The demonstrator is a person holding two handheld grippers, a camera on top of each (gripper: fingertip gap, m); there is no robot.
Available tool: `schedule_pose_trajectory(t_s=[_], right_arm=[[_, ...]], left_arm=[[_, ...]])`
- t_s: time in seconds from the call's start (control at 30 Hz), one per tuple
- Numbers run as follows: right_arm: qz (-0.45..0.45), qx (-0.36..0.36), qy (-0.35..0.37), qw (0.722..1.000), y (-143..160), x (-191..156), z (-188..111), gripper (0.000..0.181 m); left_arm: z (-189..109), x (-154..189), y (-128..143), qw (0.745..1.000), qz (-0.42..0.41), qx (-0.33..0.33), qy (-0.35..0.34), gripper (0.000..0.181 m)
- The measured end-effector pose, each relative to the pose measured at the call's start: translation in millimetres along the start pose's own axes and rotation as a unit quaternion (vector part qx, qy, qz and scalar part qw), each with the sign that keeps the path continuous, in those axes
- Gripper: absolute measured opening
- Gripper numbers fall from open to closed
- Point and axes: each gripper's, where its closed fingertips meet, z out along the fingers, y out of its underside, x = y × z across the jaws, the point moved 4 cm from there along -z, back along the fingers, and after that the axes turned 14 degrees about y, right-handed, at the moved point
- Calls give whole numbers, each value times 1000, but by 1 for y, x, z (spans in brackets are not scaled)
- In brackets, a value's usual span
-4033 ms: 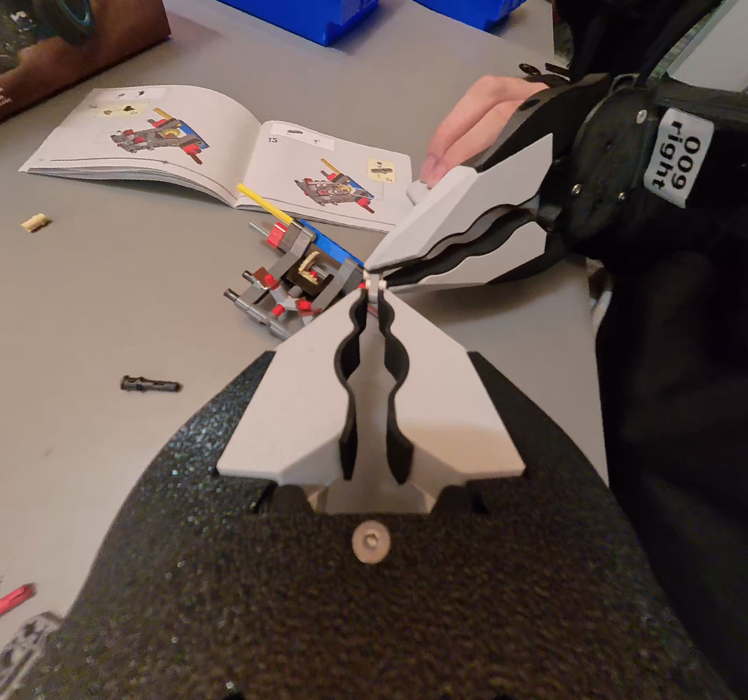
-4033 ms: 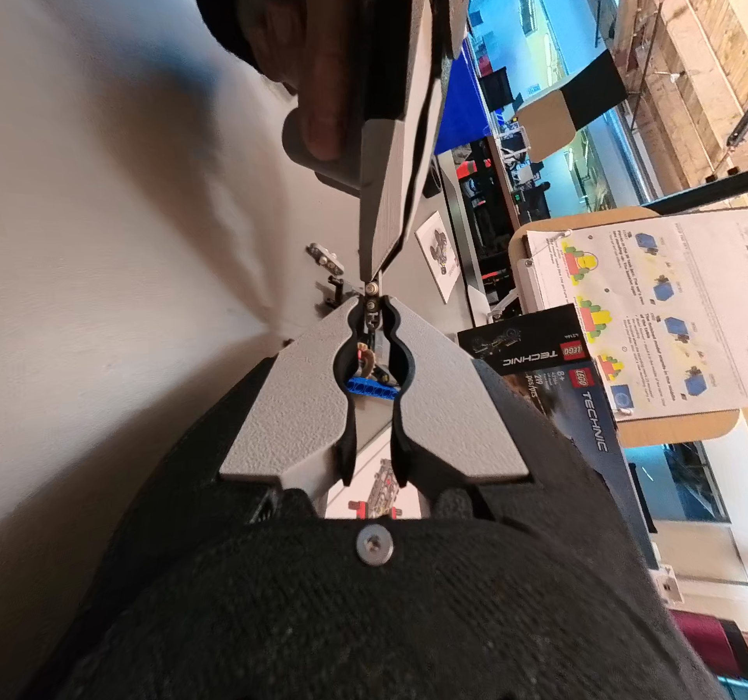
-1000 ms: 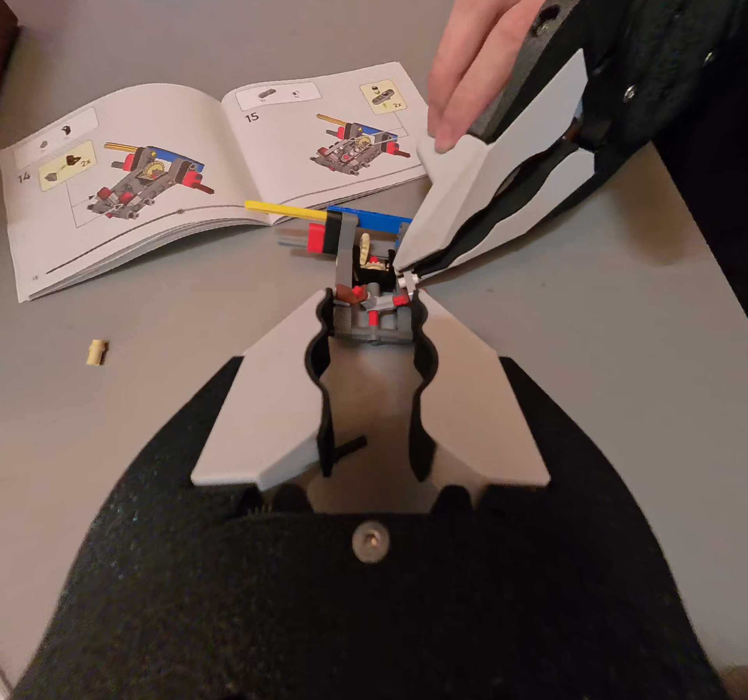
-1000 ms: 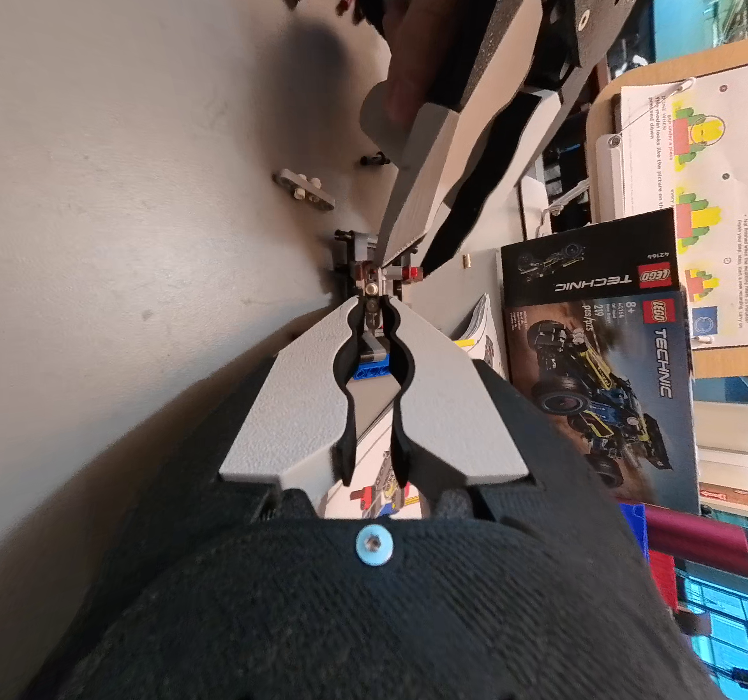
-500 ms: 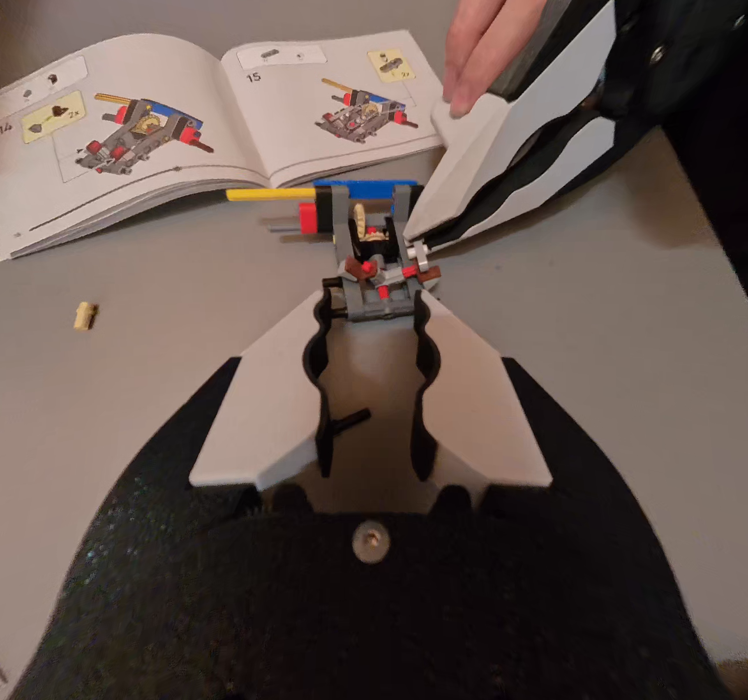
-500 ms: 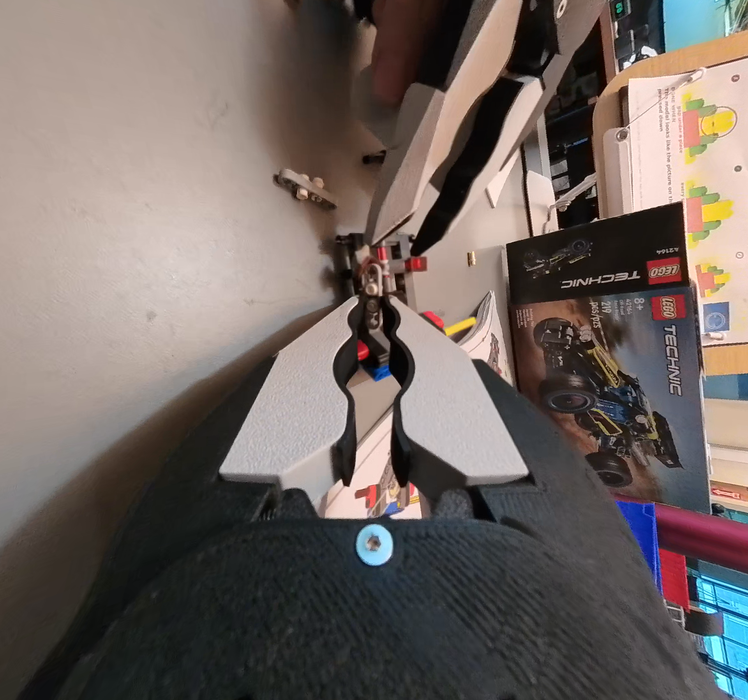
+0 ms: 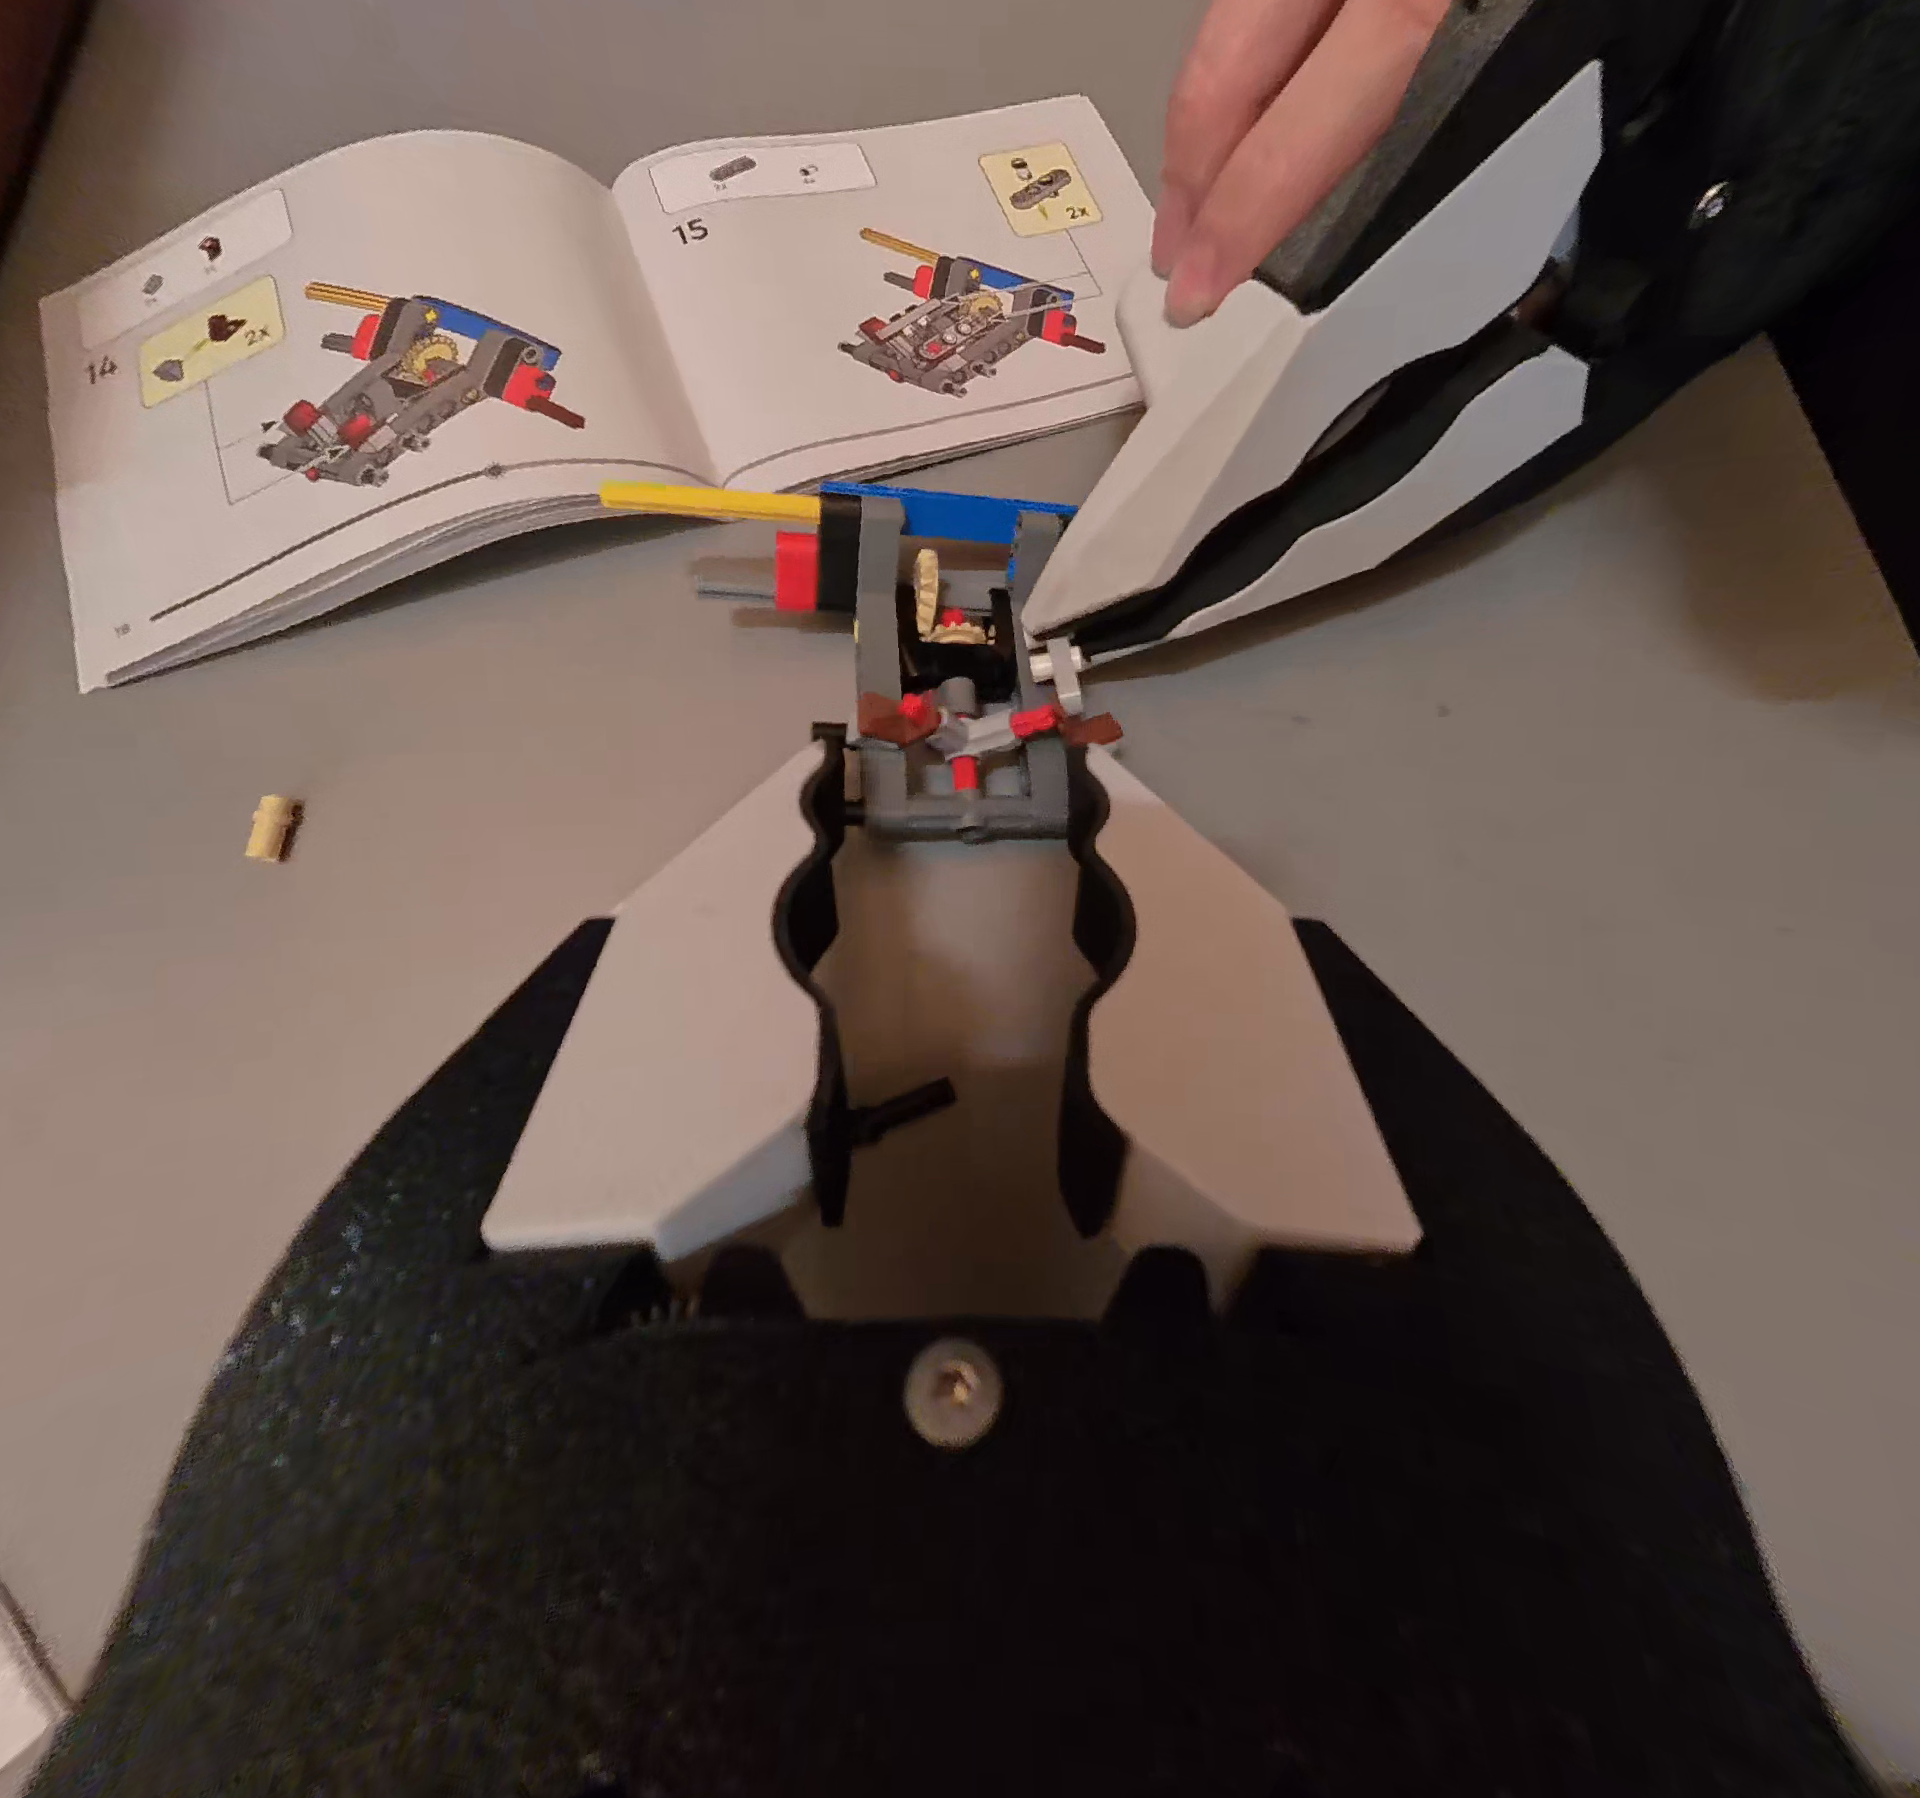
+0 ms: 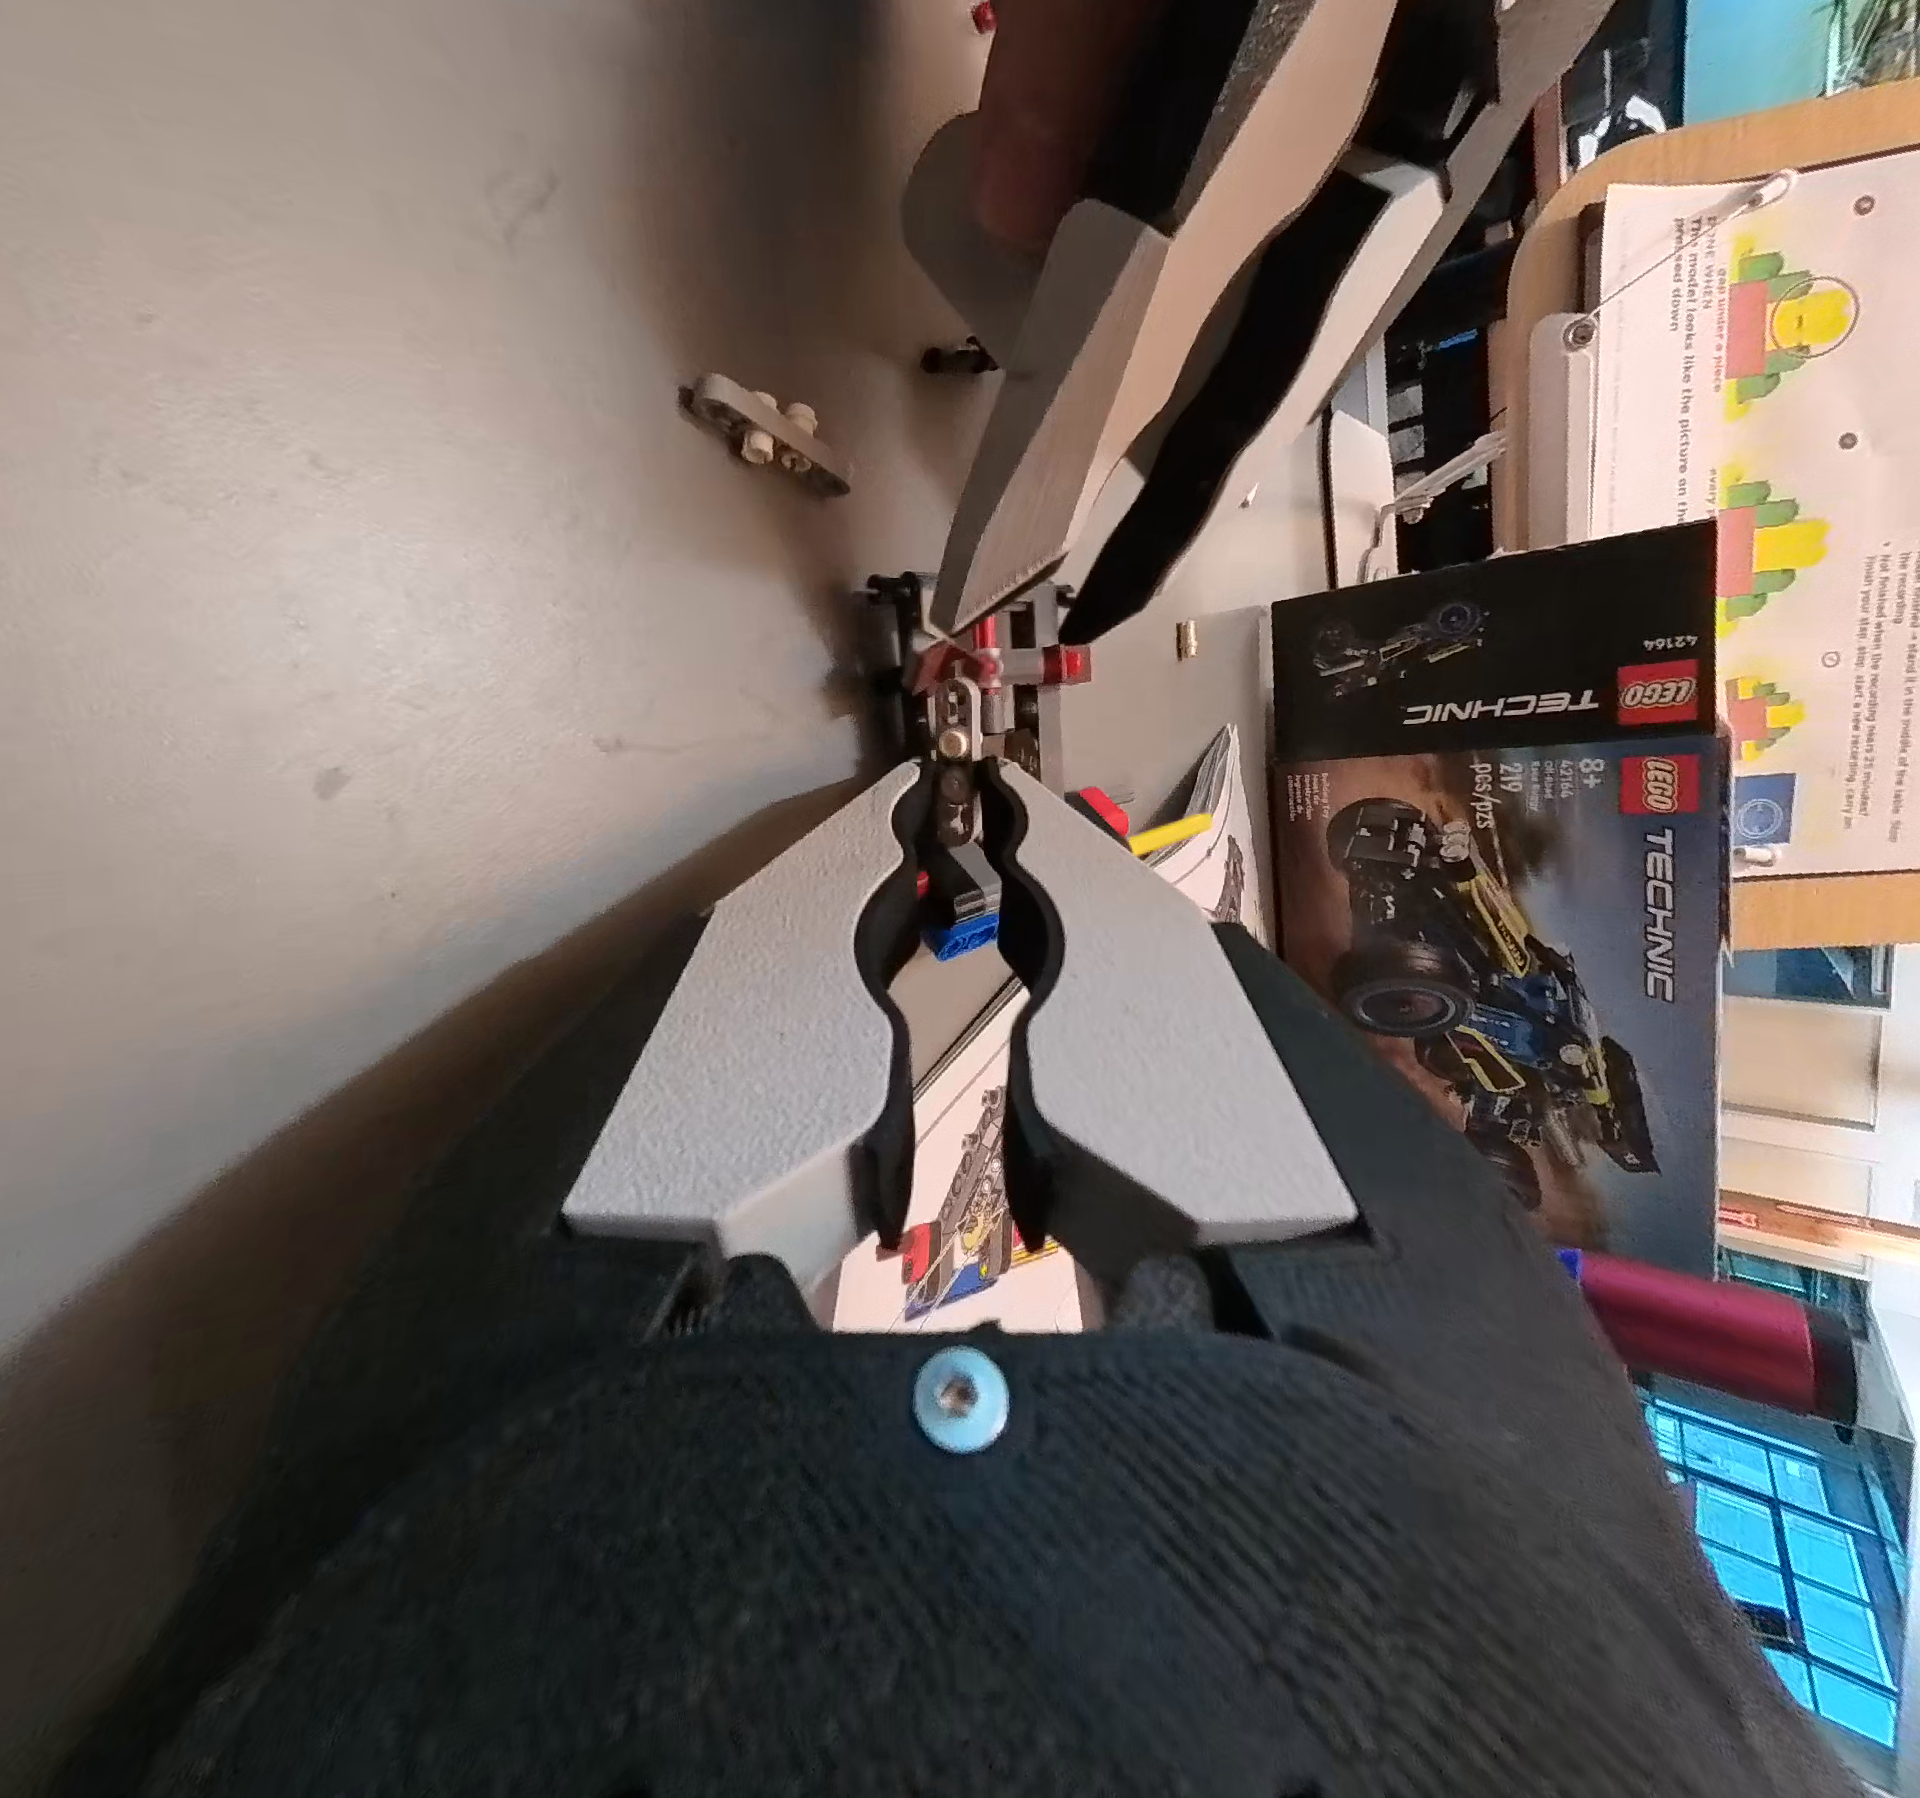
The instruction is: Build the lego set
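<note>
Two tools work together: my left tool point(image 7: 956, 782) clamps the half-built grey chassis point(image 7: 940, 668), while my right tool point(image 8: 961, 792) pinches a small light-grey connector point(image 7: 1060, 670) against it. Judging by the open instruction booklet point(image 7: 582, 346), most steps remain.

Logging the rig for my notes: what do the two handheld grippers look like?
Both match. The left gripper and right gripper each have two pale grey wedge-shaped fingers lined with wavy black pads, on a speckled black textured body with a round screw at its centre. No cables show.
</note>
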Motion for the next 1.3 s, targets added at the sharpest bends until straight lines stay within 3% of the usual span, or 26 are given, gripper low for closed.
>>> schedule_pose_trajectory(t_s=[0.2, 0.57, 0.83, 0.97, 1.1, 1.3], right_arm=[[0, 1, -1, 1000, -5, -1, -1, 6], [-2, -17, 5, 1000, 3, 1, 0, 6], [28, -1, -28, 999, -4, -3, -17, 6], [31, -18, -54, 998, -1, -12, -23, 6], [43, -26, -61, 997, 2, -14, -22, 6], [51, -22, -59, 997, 2, -14, -25, 9]], left_arm=[[3, -1, 2, 1000, -9, 6, 5, 32], [3, -2, 2, 1000, -5, 4, 3, 43], [-12, -2, 1, 1000, 0, -10, -25, 45], [-25, 13, 1, 998, 23, -48, -46, 26], [-2, 43, -2, 997, 32, -66, -8, 23], [22, 44, 0, 996, 2, -84, -22, 19]])
